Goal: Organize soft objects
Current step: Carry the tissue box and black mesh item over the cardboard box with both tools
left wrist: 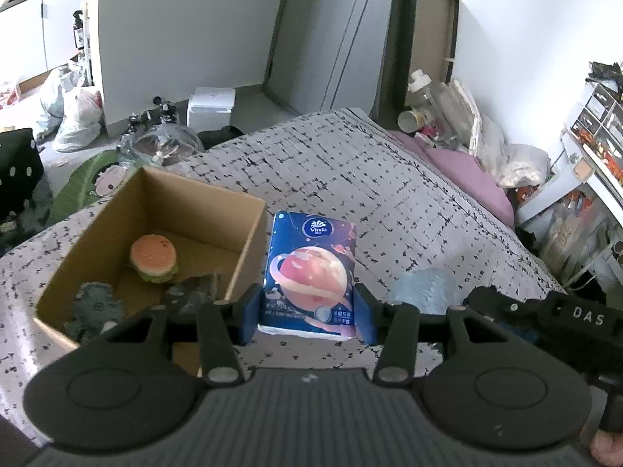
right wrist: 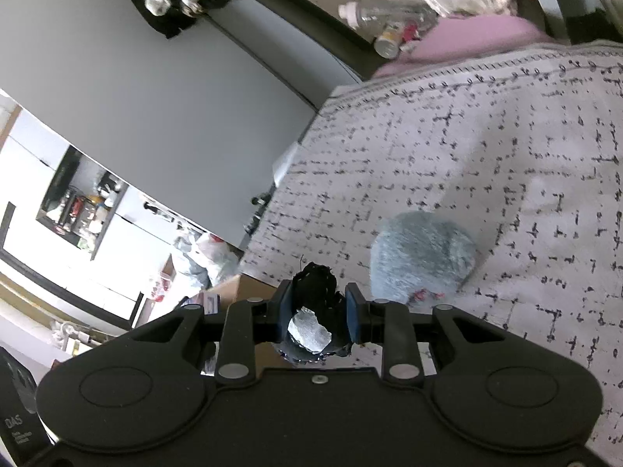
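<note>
1. While clamped on tissue pack [left wrist: 309, 276] at frame centre, left tongs [left wrist: 307, 317] sit beside cardboard box [left wrist: 249, 241] on bed [left wrist: 389, 179].
2. Right tongs [right wrist: 314, 319] grip dark soft toy [right wrist: 315, 284].
3. Next, judged: lift pack leftward over box, release.

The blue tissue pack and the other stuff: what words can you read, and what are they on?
"Vinda": in the round logo at the top of the blue tissue pack, which the left claw grips.
Small print along the pack's bottom edge: too blurred to read.
"DAS": on the right claw's black body.
"DAS": on the black part at the right wrist view's lower left; the smaller lines under it are unreadable.
</note>
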Available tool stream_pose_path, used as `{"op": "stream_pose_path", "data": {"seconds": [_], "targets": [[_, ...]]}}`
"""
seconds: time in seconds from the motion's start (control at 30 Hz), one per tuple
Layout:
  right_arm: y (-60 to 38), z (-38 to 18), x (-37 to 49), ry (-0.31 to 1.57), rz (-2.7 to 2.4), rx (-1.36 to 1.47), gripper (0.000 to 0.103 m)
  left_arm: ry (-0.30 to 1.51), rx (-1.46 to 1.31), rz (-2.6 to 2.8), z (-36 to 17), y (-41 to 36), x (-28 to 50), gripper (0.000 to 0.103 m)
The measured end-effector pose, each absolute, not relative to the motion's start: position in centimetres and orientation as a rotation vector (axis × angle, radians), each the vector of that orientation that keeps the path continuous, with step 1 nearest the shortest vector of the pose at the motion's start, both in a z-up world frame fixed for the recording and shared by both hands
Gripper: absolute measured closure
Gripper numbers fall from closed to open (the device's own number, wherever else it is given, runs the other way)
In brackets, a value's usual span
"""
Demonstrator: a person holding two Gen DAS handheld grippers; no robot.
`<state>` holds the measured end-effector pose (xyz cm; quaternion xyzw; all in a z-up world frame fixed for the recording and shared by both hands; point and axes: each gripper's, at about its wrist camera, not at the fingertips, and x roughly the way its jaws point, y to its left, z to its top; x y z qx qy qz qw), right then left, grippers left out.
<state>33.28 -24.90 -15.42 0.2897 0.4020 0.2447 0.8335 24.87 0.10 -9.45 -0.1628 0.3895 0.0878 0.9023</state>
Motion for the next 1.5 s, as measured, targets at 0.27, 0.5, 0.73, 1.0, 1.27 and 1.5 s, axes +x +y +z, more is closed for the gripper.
{"op": "stream_pose_path", "data": {"seconds": [0.27,0.5,0.73,1.0,1.27,1.5], "targets": [[-25.1,-14.1,32.7,0.786,0.542,0.625,0.075,0.788,-0.347,0.207,-8.7,1.7,23.4,0.054],[-24.6,-13.4,32.6,0.758,0.553,0.614,0.075,0.774,-0.356,0.231,-8.1,3.3,22.5,0.054],[-23.7,-12.3,31.9,0.711,0.563,0.600,0.075,0.761,-0.364,0.249,-7.8,5.1,21.8,0.054],[-21.4,-11.7,30.8,0.662,0.583,0.563,0.075,0.750,-0.358,0.248,-7.9,6.6,21.2,0.054],[-19.3,-12.1,30.4,0.659,0.610,0.523,0.075,0.756,-0.387,0.273,-8.6,8.9,21.0,0.054],[-17.4,-12.6,30.1,0.663,0.621,0.518,0.075,0.778,-0.426,0.276,-10.3,11.3,21.3,0.054]]}}
